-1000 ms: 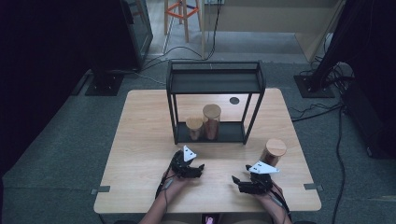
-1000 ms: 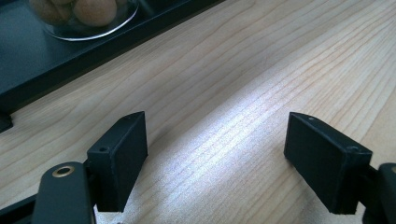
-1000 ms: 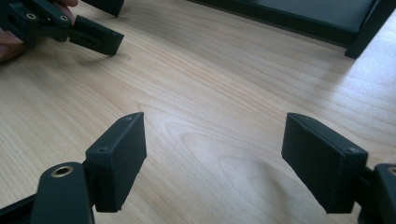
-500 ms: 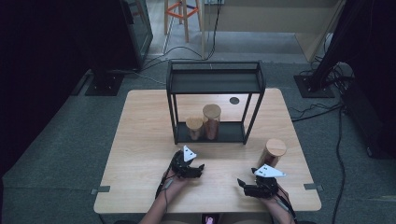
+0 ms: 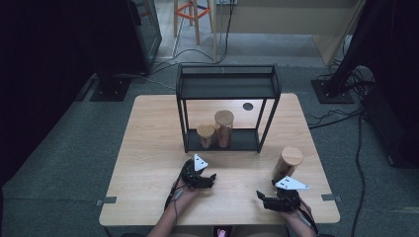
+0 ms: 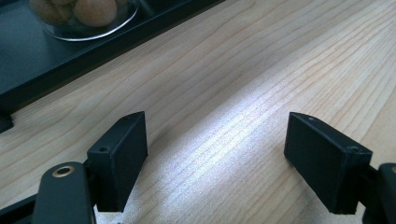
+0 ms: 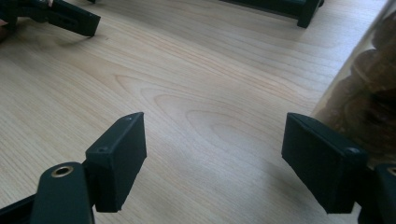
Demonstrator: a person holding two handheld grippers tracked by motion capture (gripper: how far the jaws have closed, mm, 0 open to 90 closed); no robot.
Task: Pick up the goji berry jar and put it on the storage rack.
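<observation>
My right tongs [image 5: 264, 199] have drawn back toward me, spread and empty, with the cork-lidded jar [image 5: 286, 163] just beside them. My left tongs [image 5: 207, 178], also spread, rest on the wooden surface [image 5: 148, 148] before the black shelf rack [image 5: 227, 86], which holds two more jars [image 5: 217, 129].

Dim room, grey floor

Light wooden worktop [image 5: 148, 143] on grey carpeted floor [image 5: 59, 163]. Beyond the jaws, past the far edge: wooden stool with orange rungs [image 5: 188, 15], cables [image 5: 197, 49] trailing over the carpet, black stand bases at either side [image 5: 109, 89]. Left side in deep shadow.
</observation>
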